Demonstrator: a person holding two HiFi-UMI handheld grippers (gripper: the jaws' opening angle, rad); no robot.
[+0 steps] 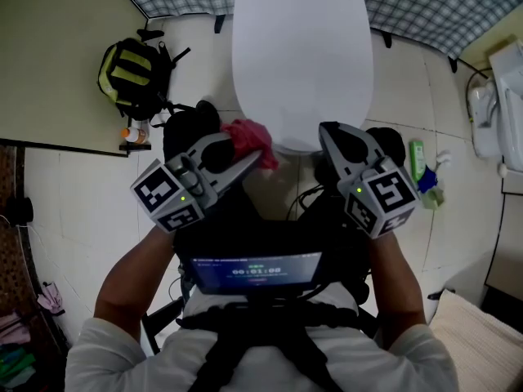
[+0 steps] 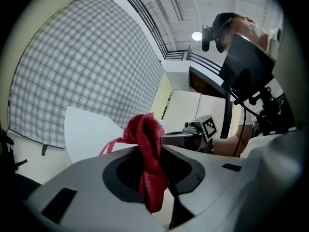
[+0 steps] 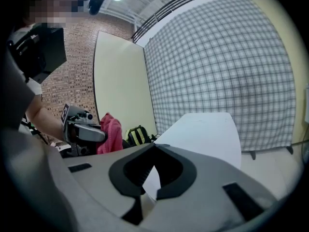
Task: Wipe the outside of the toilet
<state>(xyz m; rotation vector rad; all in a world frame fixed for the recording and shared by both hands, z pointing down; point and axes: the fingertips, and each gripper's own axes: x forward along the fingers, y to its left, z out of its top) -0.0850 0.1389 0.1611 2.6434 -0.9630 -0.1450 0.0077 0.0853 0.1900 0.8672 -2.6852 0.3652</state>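
We hold the left tongs (image 2: pixel 153 151) clamped on a red cloth (image 2: pixel 147 144). It is bunched between the pads, with a wad standing above them and a tail hanging below. The right tongs (image 3: pixel 153 146) are closed together with nothing between them.

The white toilet (image 1: pixel 302 64) stands straight ahead of us on the tiled floor (image 1: pixel 73 194). Its lid is down, and a checked curtain (image 1: pixel 441 6) hangs behind it. From the head view, the cloth sits just at the front edge of the lid, to the left of the centre line. The right tongs are at the same edge, a little to the right. In both gripper views the cloth seems to hang in the air beside the toilet rather than press on it, so we judge that it is close but not in contact. We cannot be sure of that from above.

As for progress, the tool is ready and in place at the front of the toilet. Nothing on the lid or the bowl shows a wet streak, a smear or a cleaned patch, so we cannot say that any part has been wiped. We judge that the lid top, the front rim and both sides of the bowl are all left to do. The sides lie mostly out of view below the lid.

A black and yellow backpack (image 1: pixel 131 76) lies well apart on the left, and a green bottle (image 1: pixel 417 160) stands on the floor to the right.
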